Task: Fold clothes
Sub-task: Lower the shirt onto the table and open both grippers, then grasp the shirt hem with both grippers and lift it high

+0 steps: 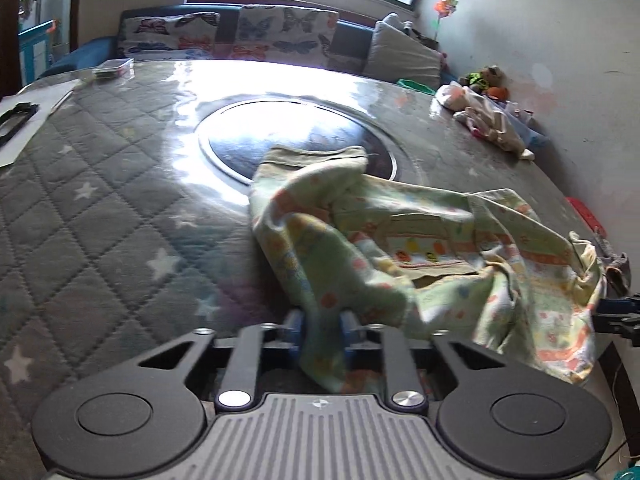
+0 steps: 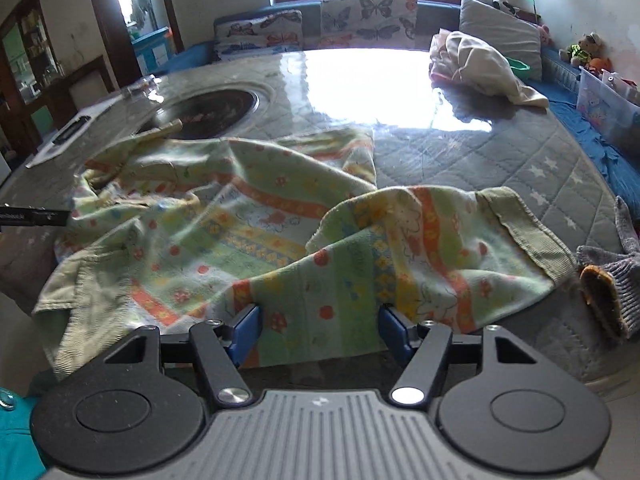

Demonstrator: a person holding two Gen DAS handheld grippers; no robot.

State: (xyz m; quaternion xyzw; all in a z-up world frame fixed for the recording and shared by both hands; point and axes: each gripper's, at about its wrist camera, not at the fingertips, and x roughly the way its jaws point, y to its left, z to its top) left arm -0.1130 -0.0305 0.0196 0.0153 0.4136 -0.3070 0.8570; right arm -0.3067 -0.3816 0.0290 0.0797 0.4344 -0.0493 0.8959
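Observation:
A light green child's garment (image 1: 400, 240) with orange and yellow flower bands lies crumpled on the quilted grey star-print table (image 1: 100, 200). In the left wrist view my left gripper (image 1: 322, 332) is shut on a hanging fold of it, the blue pads (image 1: 295, 332) pressed against the cloth. In the right wrist view the same garment (image 2: 224, 216) spreads across the near table edge. My right gripper (image 2: 320, 332) is open, its blue pads (image 2: 247, 330) wide apart with a cloth edge draped between them. The tip of the other gripper (image 2: 36, 216) shows at the left.
A round dark inset plate (image 1: 296, 140) sits mid-table, partly under the garment. A pile of pale clothes (image 2: 476, 64) lies at the far right corner. A grey knitted glove (image 2: 612, 268) rests near the right edge. A clear box (image 1: 114, 68) and paper (image 1: 24, 120) sit far left.

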